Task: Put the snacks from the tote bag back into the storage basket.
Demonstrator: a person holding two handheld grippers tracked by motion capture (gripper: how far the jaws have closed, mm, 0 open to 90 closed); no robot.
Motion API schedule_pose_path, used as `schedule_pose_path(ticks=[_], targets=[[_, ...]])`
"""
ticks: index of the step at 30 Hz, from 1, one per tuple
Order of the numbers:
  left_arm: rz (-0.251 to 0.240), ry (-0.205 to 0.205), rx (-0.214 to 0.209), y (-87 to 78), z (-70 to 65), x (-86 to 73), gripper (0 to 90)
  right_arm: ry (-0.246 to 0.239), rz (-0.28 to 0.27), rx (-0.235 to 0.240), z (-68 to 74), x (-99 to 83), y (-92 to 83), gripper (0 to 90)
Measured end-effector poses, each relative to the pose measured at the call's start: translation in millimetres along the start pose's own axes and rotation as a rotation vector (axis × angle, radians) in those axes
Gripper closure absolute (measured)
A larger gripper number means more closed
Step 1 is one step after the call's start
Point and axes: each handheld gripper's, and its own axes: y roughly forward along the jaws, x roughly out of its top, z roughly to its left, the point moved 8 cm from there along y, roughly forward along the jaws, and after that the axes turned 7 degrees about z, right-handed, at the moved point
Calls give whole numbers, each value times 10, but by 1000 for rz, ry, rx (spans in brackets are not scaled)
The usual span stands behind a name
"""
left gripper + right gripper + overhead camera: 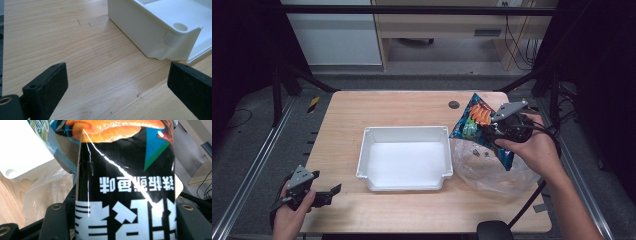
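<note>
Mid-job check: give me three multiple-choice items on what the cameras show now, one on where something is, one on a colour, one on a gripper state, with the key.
1. Where is the snack bag?
A. Lying in the white tray
B. Held up above the clear plastic bag, right of the tray
C. On the table by the left gripper

2. What colour is the tray?
A. White
B. Blue
C. Black

3. What state is the left gripper in?
A. Shut on the tray's rim
B. Shut on the snack bag
C. Open, holding nothing

Key:
1 B: the right gripper holds the bag over the clear plastic bag, clear of the tray.
2 A: its walls and floor are plain white in the high view.
3 C: the left gripper view shows its fingers wide apart with bare table between them.
</note>
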Motion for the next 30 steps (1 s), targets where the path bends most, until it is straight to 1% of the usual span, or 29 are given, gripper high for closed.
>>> schedule_pose_path(ticks=[1, 4, 10, 11, 15, 17, 23, 24, 27, 30], targets=[[-14, -8, -3, -9, -5, 15, 30, -3, 0, 0, 6, 14, 3, 408], [-37, -8, -3, -40, -9, 43, 32, -12, -1, -3, 33, 51, 5, 408], [-30, -3, 2, -40, -8, 39, 32, -31, -21, -8, 86, 142, -24, 407], [-31, -5, 4, -36, -9, 41, 32, -27, -20, -15, 92, 157, -25, 407], [-21, 3, -1, -33, -20, 32, 33, -37, -26, -16, 98, 232, -7, 408], [-24, 4, -2, -35, -27, 35, 32, -41, -28, -15, 108, 275, -3, 408], [-24, 16, -1, -36, -35, 46, 33, -67, -40, -17, 171, 409, -18, 408], [-21, 20, -3, -36, -38, 43, 33, -81, -38, -16, 178, 423, -20, 408], [-19, 25, -2, -37, -46, 43, 34, -91, -38, -15, 216, 472, -11, 408], [-23, 19, -9, -36, -60, 48, 34, -106, -41, -11, 258, 520, -1, 408]])
